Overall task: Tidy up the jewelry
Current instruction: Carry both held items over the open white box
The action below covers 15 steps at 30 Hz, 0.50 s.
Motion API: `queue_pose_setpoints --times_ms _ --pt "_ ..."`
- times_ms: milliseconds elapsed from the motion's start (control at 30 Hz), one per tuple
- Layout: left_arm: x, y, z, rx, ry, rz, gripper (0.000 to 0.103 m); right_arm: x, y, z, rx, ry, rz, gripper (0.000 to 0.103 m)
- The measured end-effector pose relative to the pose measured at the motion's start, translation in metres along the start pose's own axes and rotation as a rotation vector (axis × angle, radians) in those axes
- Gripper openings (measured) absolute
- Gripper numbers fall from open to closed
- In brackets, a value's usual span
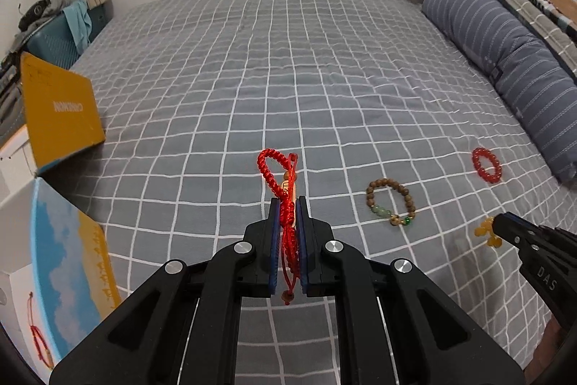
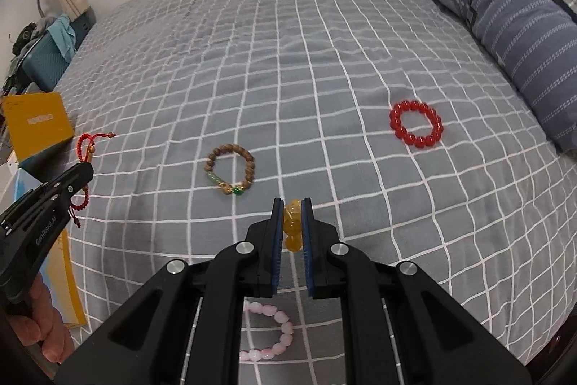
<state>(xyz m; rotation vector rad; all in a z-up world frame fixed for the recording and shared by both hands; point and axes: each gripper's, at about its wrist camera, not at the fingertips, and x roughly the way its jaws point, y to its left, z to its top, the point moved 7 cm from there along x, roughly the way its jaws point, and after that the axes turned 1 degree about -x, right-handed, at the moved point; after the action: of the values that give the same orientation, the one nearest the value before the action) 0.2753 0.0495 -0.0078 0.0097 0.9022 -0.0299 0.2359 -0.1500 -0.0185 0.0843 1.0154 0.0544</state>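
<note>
Red cord bracelet [image 1: 285, 204] clamped in left gripper [image 1: 287, 204], amber bead bracelet [image 2: 291, 222] pinched by right gripper [image 2: 291, 204]

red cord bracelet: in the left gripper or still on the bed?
In the gripper. The left gripper is shut on the red cord bracelet, whose loop sticks out past the fingertips, off the bedsheet; the right wrist view agrees.

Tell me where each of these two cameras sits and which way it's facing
Left wrist: on the left gripper, looking down its fingers across the grey checked bedspread; jaws clamp a red braided cord bracelet; right gripper at right.
Right wrist: on the right gripper, same direction; jaws clamp a yellow bead bracelet; left gripper and a hand at left.
Shared: brown wooden bead bracelet, red glass bead bracelet.
</note>
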Motion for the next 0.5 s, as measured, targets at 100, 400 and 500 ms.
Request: queue_pose_setpoints --times_ms 100,400,500 --pt "-0.015 0.001 0.001 0.004 -0.017 0.001 0.008 -0.012 0.009 0.004 -0.015 -0.028 0.005 0.009" --pt "-0.07 0.026 -0.004 -0.019 -0.059 0.013 0.008 -0.05 0.046 0.011 -0.072 -0.101 0.049 0.009" --pt "-0.086 0.037 -0.007 -0.034 -0.074 0.01 0.008 -0.064 0.066 0.012 -0.103 -0.126 0.071 0.009"
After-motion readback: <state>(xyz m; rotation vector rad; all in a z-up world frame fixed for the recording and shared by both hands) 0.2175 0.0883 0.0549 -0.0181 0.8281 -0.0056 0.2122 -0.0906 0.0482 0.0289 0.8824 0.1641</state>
